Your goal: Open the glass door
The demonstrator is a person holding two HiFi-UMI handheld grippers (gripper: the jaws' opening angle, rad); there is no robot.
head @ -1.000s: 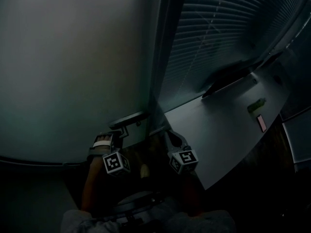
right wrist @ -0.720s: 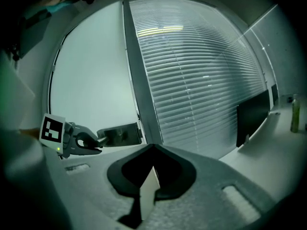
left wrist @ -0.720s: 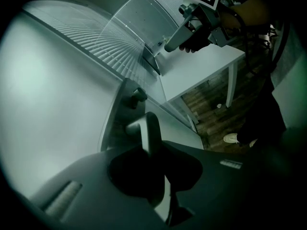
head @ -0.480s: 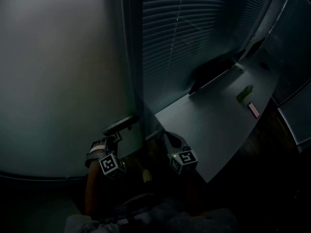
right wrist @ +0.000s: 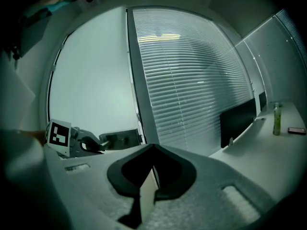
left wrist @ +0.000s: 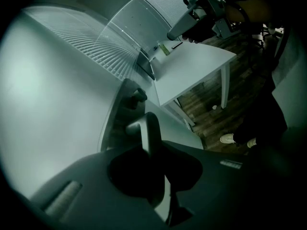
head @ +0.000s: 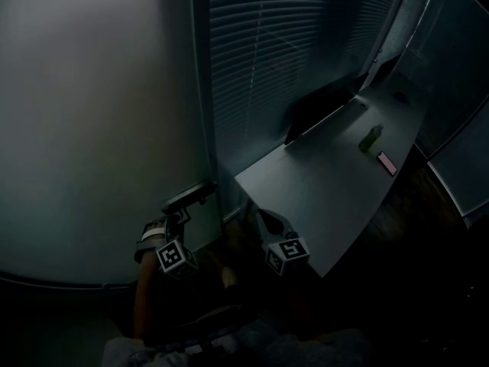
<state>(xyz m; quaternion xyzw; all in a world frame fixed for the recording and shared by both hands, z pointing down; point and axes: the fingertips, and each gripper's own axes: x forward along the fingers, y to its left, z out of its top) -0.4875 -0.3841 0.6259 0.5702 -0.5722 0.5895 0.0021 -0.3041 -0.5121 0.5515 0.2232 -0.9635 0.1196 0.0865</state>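
Note:
The frosted glass door (head: 92, 128) fills the left of the head view, and its dark lever handle (head: 189, 195) sits near the door's edge. My left gripper (head: 177, 214) is shut on that handle. In the left gripper view the lever (left wrist: 149, 131) runs down between the jaws. My right gripper (head: 256, 214) hangs free beside the door frame (head: 202, 90), its jaws together with nothing in them. The right gripper view looks past those closed jaws (right wrist: 152, 147) at the left gripper (right wrist: 93, 143) on the handle (right wrist: 120, 139).
A pale desk (head: 328, 189) juts out at the right, its near corner close to my right gripper. On it stand a dark monitor (head: 317, 113), a green bottle (head: 370, 137) and a phone (head: 386, 163). Slatted blinds (head: 275, 52) cover the glass behind the desk. The floor is dark wood.
The head view has swung: door frame, blinds and desk now lie further left. The left gripper has stayed on the handle. The right gripper has shifted slightly toward the frame.

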